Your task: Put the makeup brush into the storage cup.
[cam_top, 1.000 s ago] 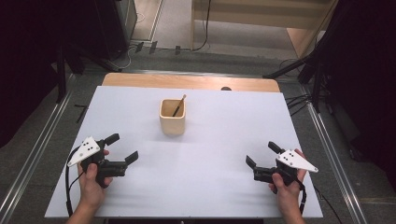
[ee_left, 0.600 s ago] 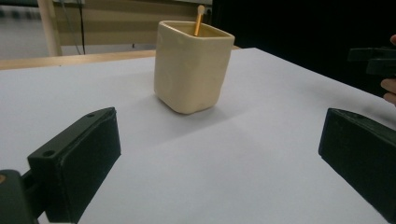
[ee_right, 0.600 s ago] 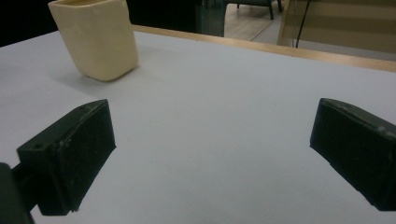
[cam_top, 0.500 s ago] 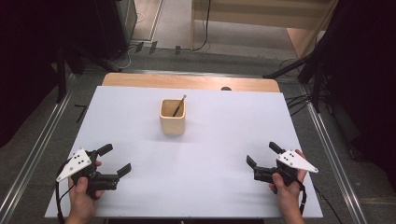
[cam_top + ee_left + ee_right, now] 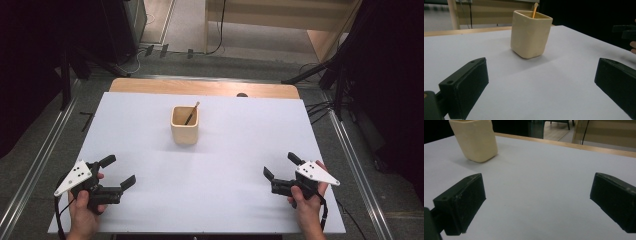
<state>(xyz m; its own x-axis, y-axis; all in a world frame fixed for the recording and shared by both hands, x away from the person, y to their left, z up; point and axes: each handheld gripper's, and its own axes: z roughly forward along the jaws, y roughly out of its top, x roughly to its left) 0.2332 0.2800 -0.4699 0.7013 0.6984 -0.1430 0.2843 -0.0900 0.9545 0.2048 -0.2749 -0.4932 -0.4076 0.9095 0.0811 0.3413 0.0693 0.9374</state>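
While the cup (image 5: 185, 125) with its stick (image 5: 191, 113) stands far-centre, left gripper (image 5: 118, 171) and right gripper (image 5: 279, 166) sit near, jaws spread, empty.

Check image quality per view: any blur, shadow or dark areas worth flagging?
High view: even light on the white table sheet, surroundings very dark, slightly soft overall. Left gripper view: the cream square ceramic cup is fairly sharp and casts a soft shadow at its base, near black jaws blurred. Right gripper view: jaws soft-edged, the cup cropped at the top, background dark at upper left.
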